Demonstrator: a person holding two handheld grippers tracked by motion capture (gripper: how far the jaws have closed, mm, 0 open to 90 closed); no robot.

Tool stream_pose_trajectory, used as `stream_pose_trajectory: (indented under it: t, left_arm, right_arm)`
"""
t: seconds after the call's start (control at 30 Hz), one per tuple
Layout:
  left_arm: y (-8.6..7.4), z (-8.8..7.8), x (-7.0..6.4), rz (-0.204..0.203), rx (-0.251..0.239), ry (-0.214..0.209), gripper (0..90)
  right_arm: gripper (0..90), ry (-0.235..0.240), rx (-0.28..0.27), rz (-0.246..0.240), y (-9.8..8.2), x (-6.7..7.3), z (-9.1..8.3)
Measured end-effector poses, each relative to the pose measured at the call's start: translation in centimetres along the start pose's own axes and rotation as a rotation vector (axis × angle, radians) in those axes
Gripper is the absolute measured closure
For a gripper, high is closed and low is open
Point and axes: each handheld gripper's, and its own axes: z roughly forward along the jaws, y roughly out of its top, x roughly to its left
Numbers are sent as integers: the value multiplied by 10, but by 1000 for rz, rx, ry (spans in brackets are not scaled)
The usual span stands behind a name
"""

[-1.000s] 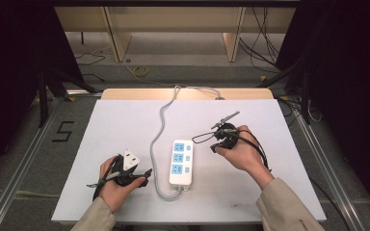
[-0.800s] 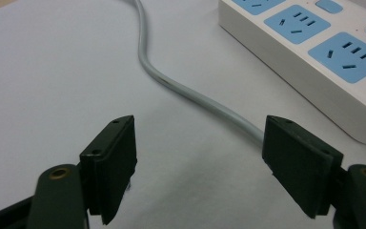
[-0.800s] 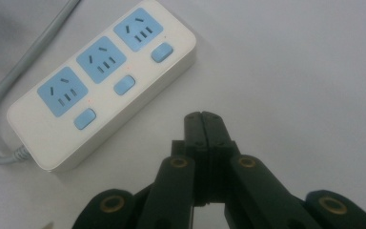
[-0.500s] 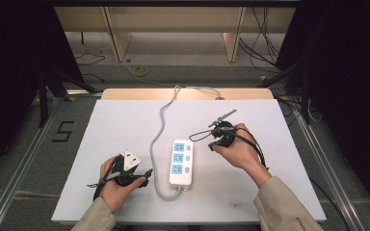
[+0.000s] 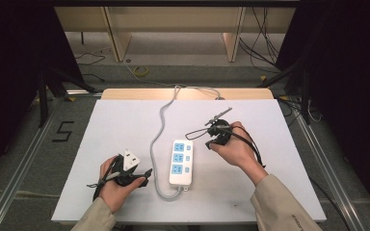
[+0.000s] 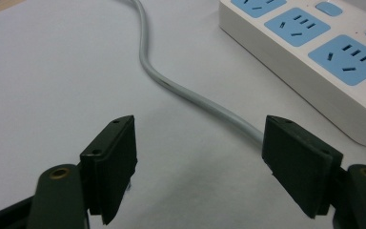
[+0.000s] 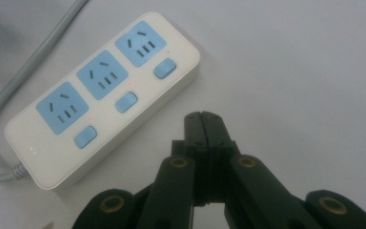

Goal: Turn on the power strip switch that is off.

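R tongs (image 7: 204,125) are kept shut by the strip (image 7: 102,95), likely to press a switch; L tongs (image 6: 198,164) are held open, empty.

Your left gripper view cuts the power strip (image 6: 314,62) off at the top and right edges, so you see two sockets whole. In the high view, your left gripper (image 5: 147,173) is mostly hidden by your hand (image 5: 118,185). The grey cable (image 7: 9,109) runs out of your right gripper view.
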Motion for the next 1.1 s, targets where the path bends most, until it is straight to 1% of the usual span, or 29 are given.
stream_pose_trajectory:
  t: [0.27, 0.53, 0.63, 0.73, 1.1]
  left_arm:
    - [0, -1, 0, 4, -4, 7, 271]
    - [1, 0, 0, 5, -2, 3, 271]
    - [0, -1, 0, 3, -3, 5, 271]
    - [0, -1, 0, 4, -3, 4, 271]
    - [1, 0, -1, 6, -5, 1, 271]
  right_arm:
    - [900, -1, 2, -3, 3, 0, 3]
    - [900, -2, 3, -3, 8, 1, 6]
    - [900, 0, 1, -11, 10, 1, 7]
    - [900, -4, -2, -4, 12, 1, 7]
    - [900, 0, 1, -9, 16, 2, 12]
